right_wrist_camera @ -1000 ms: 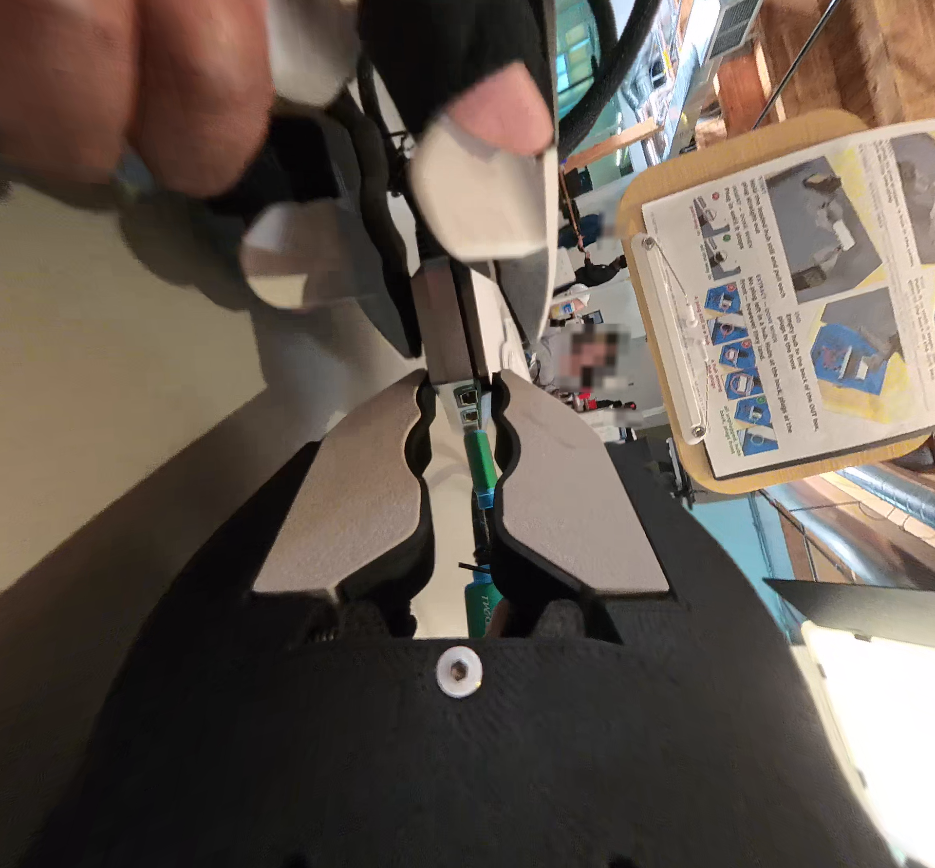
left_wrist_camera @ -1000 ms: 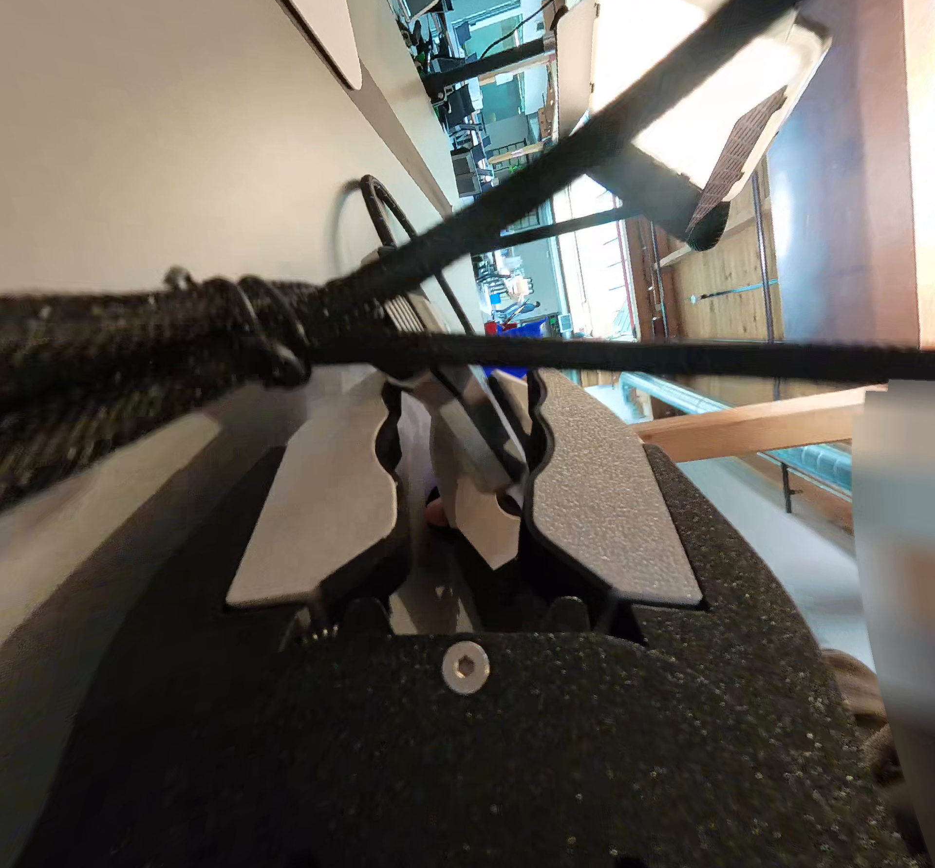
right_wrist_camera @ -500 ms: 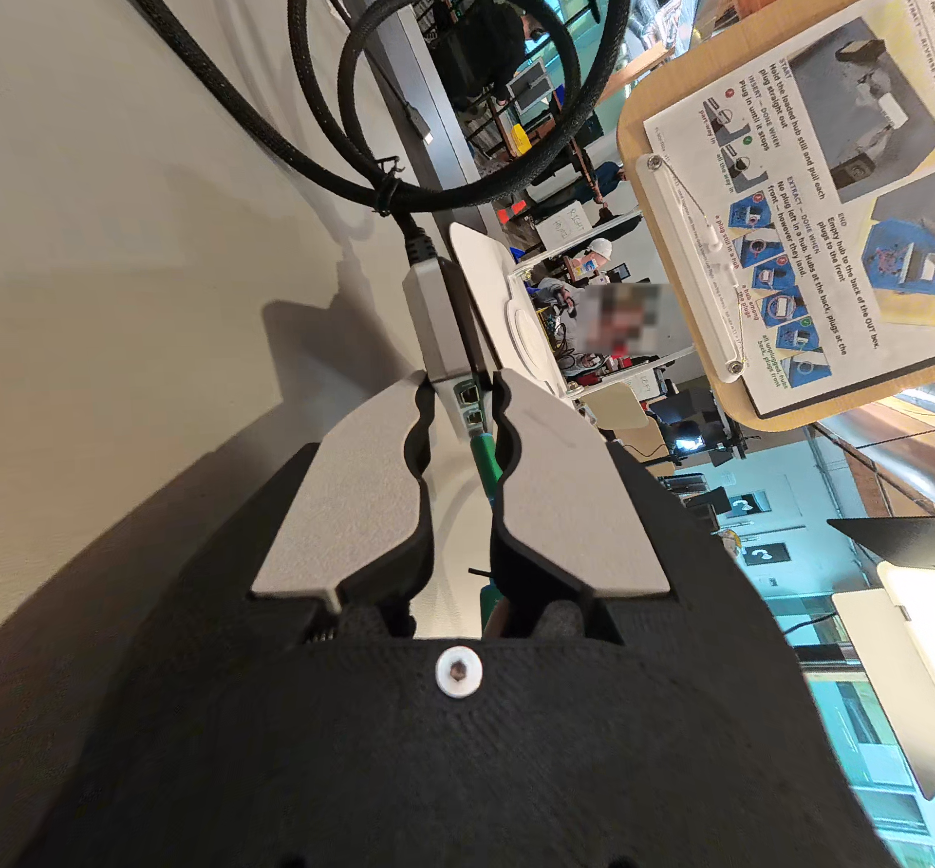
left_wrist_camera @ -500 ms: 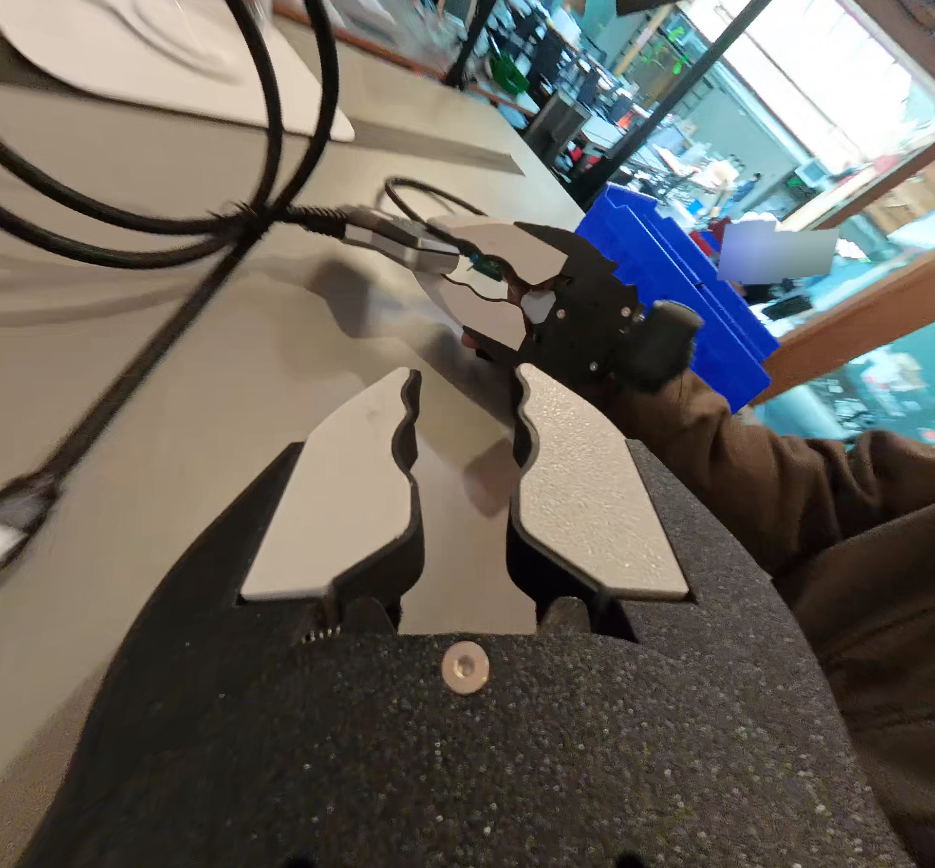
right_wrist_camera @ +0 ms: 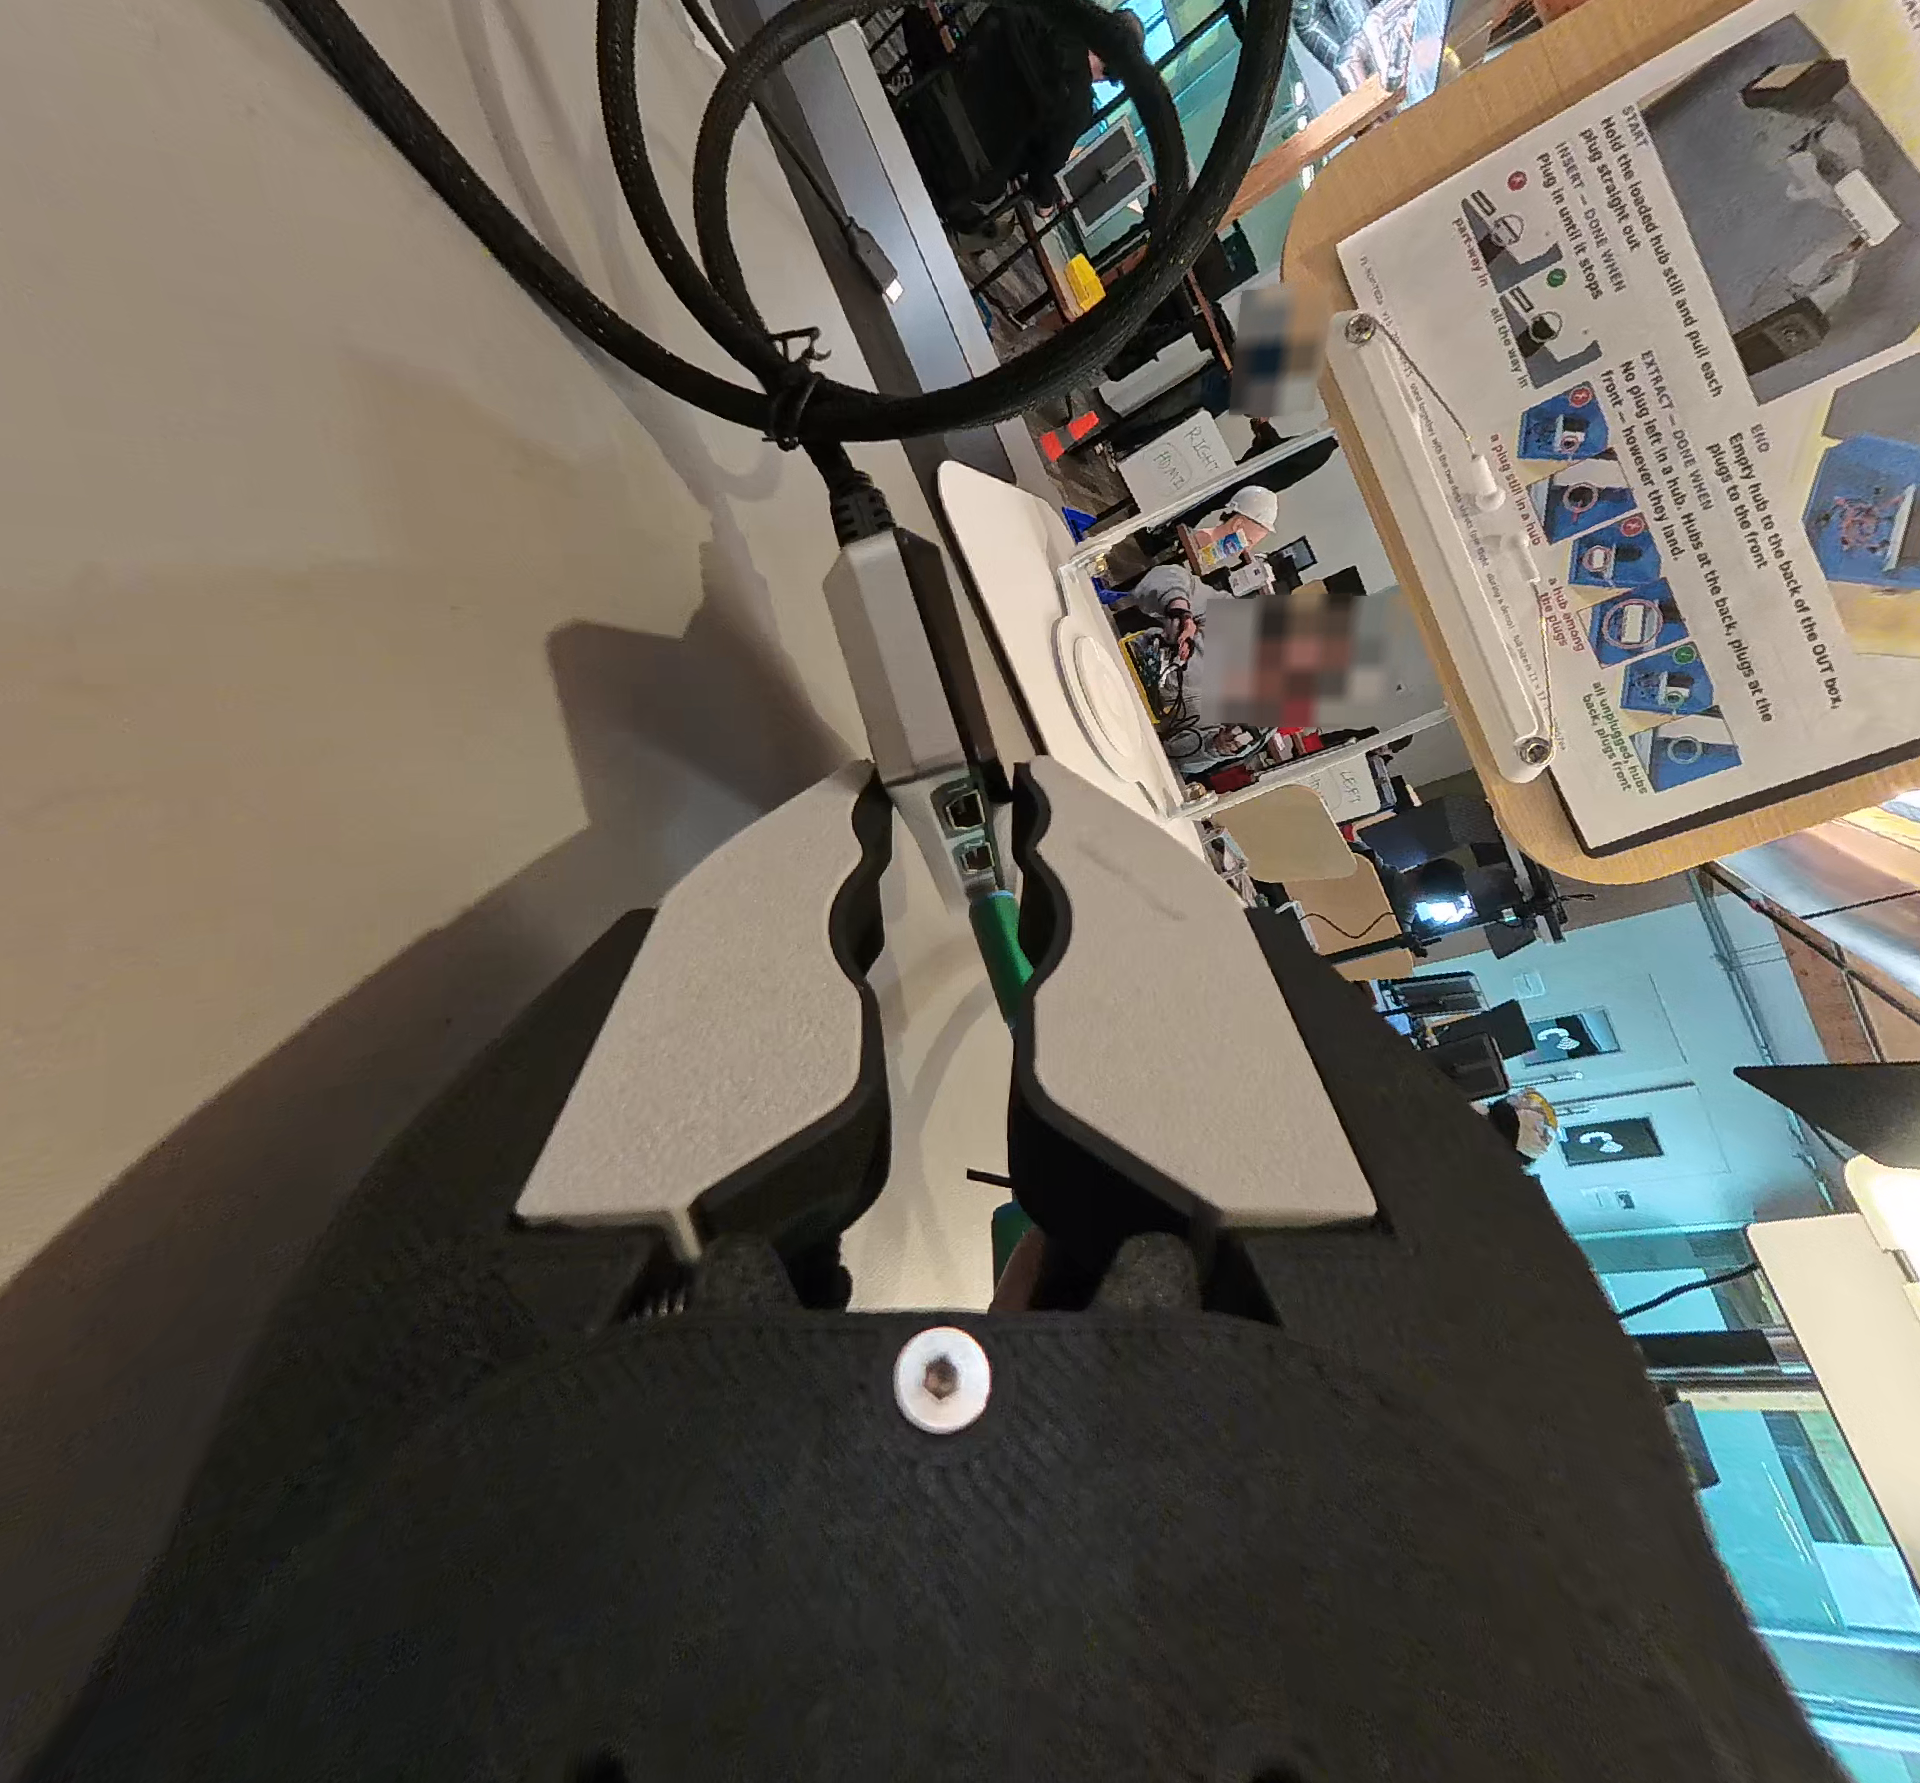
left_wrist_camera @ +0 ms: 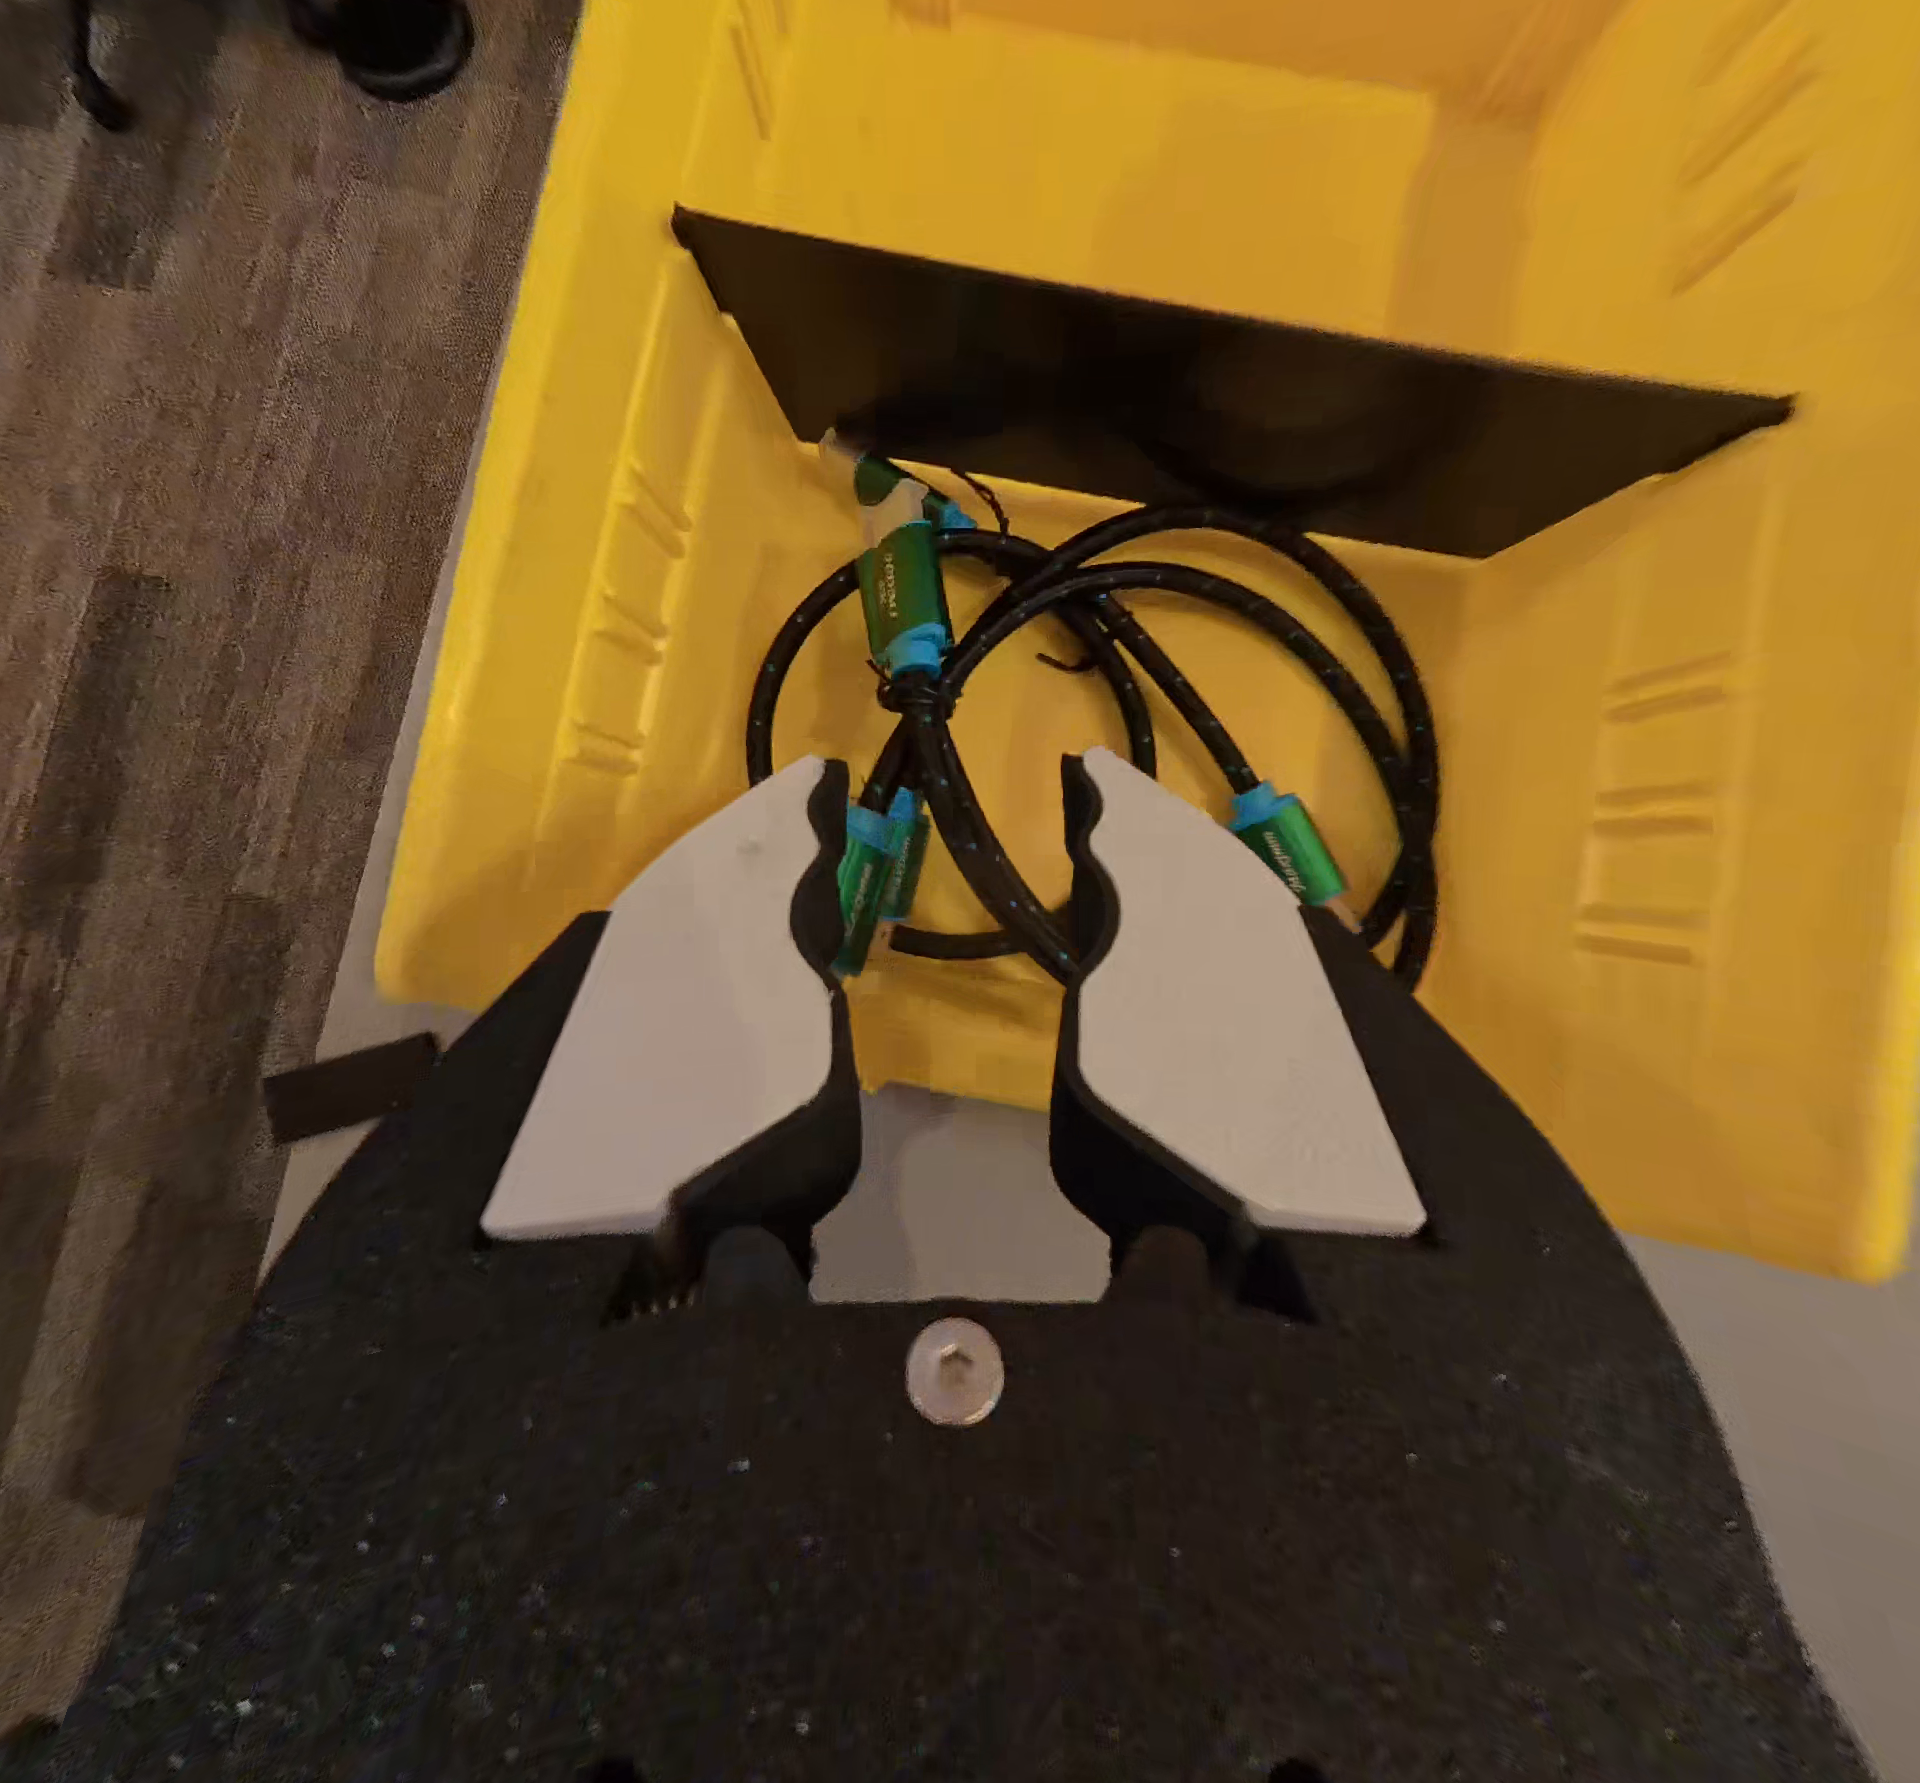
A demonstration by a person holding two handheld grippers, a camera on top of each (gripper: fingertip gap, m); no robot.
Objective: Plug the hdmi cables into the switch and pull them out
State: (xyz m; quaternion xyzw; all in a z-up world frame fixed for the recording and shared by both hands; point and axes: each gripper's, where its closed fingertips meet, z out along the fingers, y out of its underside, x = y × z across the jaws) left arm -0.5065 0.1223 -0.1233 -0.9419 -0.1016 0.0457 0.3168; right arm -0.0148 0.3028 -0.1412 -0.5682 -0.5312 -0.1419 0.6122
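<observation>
While the left gripper (left_wrist_camera: 945, 777) hangs over the yellow bin (left_wrist_camera: 1662, 590), its jaws stand spread and grip nothing; coiled black cables (left_wrist_camera: 1226, 590) with green plugs (left_wrist_camera: 899, 590) lie below, one plug beside the left finger.

Right view: the right gripper (right_wrist_camera: 951, 788) pinches the grey hub (right_wrist_camera: 894, 663) end above the bench (right_wrist_camera: 260, 383), a green plug (right_wrist_camera: 1000, 944) seated in it. Judgement: keep this pinch square and firm.
</observation>
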